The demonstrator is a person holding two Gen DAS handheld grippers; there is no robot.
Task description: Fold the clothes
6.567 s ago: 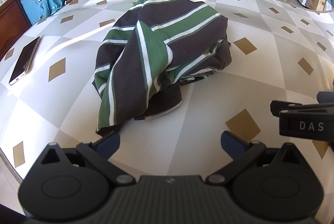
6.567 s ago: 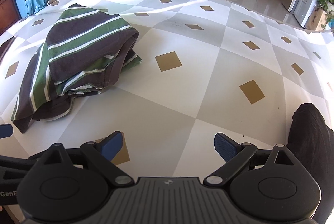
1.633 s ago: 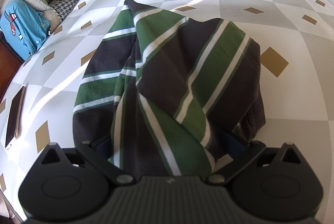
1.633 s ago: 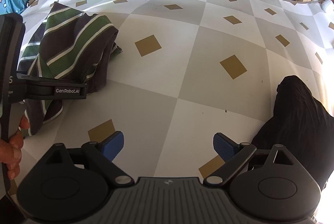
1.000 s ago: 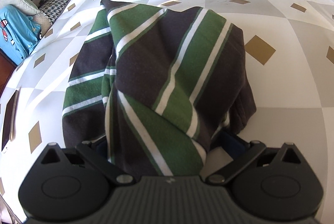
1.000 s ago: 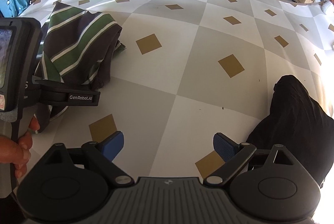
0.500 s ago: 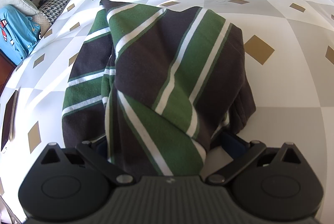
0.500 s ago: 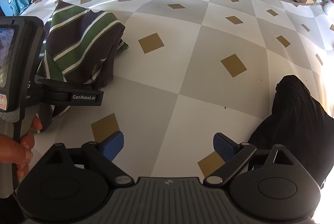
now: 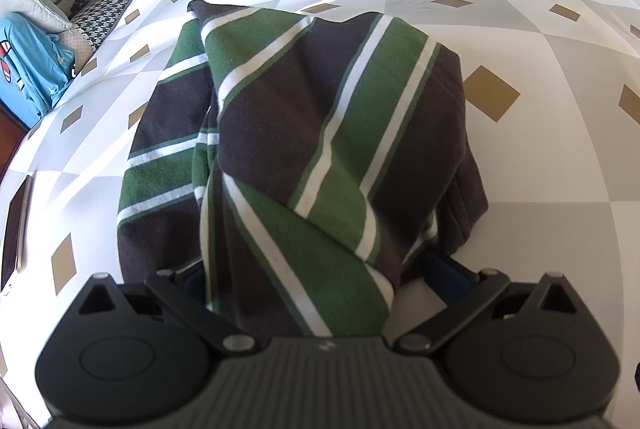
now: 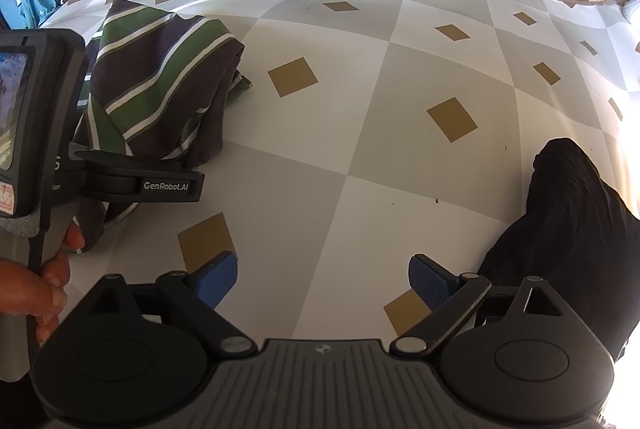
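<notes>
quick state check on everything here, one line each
striped shirt: crumpled, not folded, near end between the left gripper's fingers
left gripper: jaws wide around the shirt, grip unclear
right gripper: open, empty
black garment: bunched, untouched
phone: lying flat

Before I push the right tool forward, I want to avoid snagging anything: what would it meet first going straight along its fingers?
Probably just the bare checked sheet. The right tool is open with nothing between its fingers; the striped garment lies left, the black cloth right.
</notes>
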